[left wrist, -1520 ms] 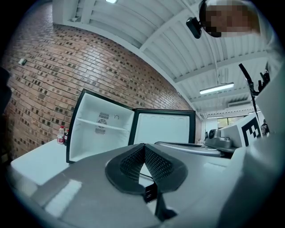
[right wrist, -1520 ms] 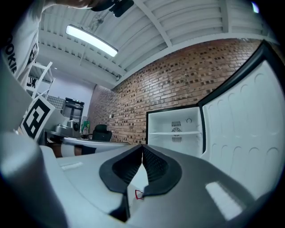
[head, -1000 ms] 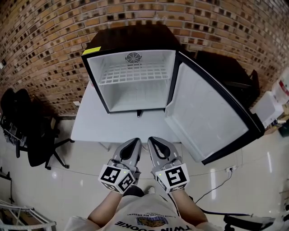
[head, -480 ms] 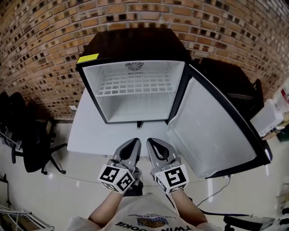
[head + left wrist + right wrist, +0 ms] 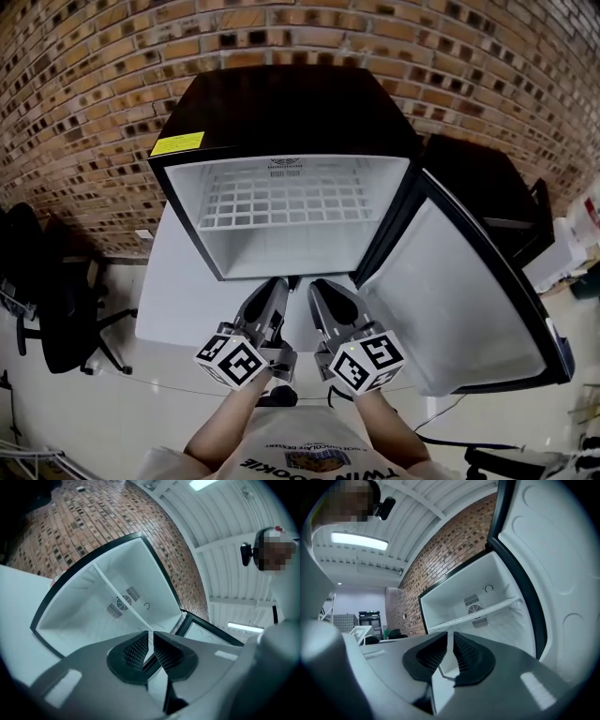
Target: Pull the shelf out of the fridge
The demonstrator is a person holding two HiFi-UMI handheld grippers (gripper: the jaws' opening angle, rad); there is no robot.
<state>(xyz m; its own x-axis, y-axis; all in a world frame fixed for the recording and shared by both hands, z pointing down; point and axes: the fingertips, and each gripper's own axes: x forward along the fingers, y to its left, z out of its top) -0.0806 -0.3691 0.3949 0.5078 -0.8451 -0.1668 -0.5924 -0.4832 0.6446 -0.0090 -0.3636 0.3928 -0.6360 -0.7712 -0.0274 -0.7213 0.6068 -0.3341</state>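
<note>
The fridge stands with its door swung wide to the right, so the opening step needs no more doing. The shelf, a white wire grid, still sits fully seated inside the fridge, spanning the cavity from wall to wall about halfway up, with nothing resting on it. Neither tool touches it: the left gripper and the right gripper are side by side just in front of the fridge's open mouth, both pointing in toward the cavity. The left gripper's jaws are closed together on nothing. The right gripper's jaws have just been opening and stand a little apart, with nothing between them. So the pull itself has not begun. What is left, as I judge it, is the whole of the real work: reach into the fridge, take the shelf's front edge, and draw it straight out until it comes free.
</note>
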